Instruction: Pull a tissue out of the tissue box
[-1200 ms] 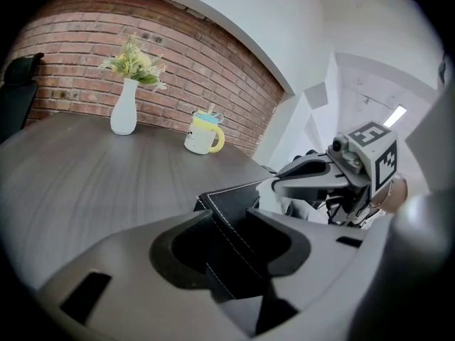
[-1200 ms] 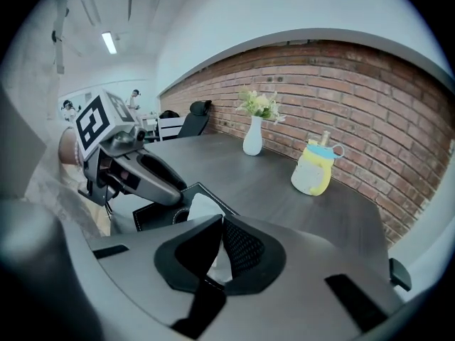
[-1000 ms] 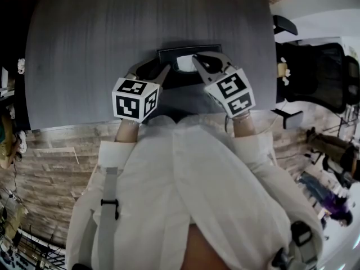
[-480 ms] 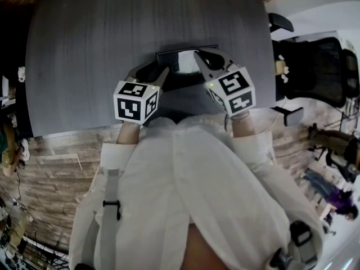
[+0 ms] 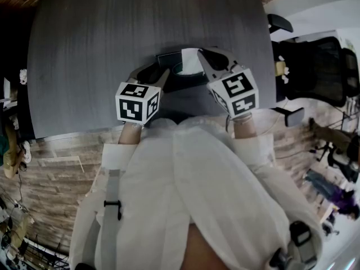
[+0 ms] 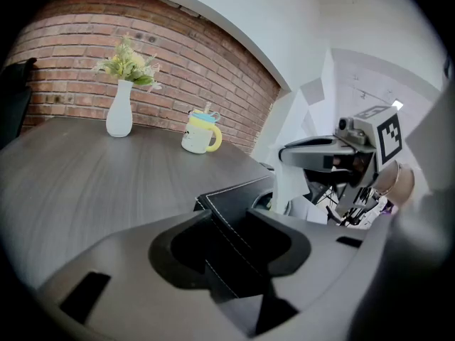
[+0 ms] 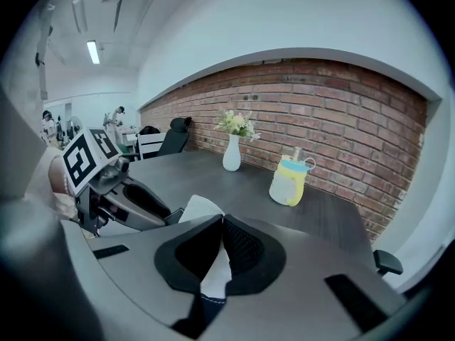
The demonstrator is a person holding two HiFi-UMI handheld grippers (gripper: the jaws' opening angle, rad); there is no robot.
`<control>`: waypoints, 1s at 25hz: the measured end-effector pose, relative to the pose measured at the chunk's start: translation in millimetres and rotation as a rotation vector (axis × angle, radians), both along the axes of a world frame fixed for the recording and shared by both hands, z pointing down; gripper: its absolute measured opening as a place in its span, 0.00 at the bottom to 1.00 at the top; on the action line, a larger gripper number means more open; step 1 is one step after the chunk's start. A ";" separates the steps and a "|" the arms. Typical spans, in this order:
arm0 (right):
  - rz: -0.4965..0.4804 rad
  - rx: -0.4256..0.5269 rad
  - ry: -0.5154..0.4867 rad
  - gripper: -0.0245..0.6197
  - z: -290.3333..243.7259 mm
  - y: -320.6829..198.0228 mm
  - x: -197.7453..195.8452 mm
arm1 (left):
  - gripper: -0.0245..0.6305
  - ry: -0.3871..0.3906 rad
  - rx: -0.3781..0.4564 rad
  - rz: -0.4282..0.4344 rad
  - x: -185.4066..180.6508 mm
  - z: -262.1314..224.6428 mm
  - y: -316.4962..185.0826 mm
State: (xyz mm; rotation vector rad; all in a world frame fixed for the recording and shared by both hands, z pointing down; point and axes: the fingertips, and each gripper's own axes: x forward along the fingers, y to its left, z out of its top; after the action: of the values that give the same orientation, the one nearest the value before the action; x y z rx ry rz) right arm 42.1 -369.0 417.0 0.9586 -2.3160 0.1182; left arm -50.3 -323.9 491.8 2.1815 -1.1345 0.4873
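The black tissue box (image 5: 169, 57) lies on the dark table near its front edge. My left gripper (image 5: 165, 71) is shut on the box's near left rim. In the left gripper view the stitched box edge (image 6: 234, 194) sits between the jaws of that gripper (image 6: 227, 214). My right gripper (image 5: 198, 53) hangs just above the box opening, shut on a white tissue (image 5: 188, 67). In the right gripper view the tissue (image 7: 213, 275) is pinched between the jaws of the right gripper (image 7: 221, 219) and its far end (image 7: 199, 208) pokes out beyond them. The left gripper view shows the tissue (image 6: 288, 187) stretched up from the box.
A white vase with flowers (image 7: 232, 153) and a yellow-handled mug (image 7: 290, 181) stand at the table's far side by the brick wall. The grey table (image 5: 112, 38) spreads out to the left of the box. A black office chair (image 5: 318, 72) stands off the table's right side.
My right gripper has risen a little above the box with the tissue still in it. The left gripper has stayed on the box.
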 end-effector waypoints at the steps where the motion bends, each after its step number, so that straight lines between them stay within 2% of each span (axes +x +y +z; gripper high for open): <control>1: 0.002 0.004 -0.007 0.05 -1.2 -0.5 -0.1 | 0.26 0.000 0.000 0.001 0.2 -0.2 -0.2; 14: 0.024 0.094 -0.060 0.05 -29.5 -14.7 -8.0 | 0.26 0.001 -0.004 0.010 -2.1 0.7 0.3; 25: 0.029 0.125 -0.095 0.05 -48.0 -20.0 -5.6 | 0.26 -0.001 -0.003 0.009 -1.8 1.1 -0.7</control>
State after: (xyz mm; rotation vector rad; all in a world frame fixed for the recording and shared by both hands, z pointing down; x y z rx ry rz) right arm 36.5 -389.0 369.0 1.0697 -2.4211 0.0311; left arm -52.2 -324.6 492.9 2.1847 -1.1238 0.4936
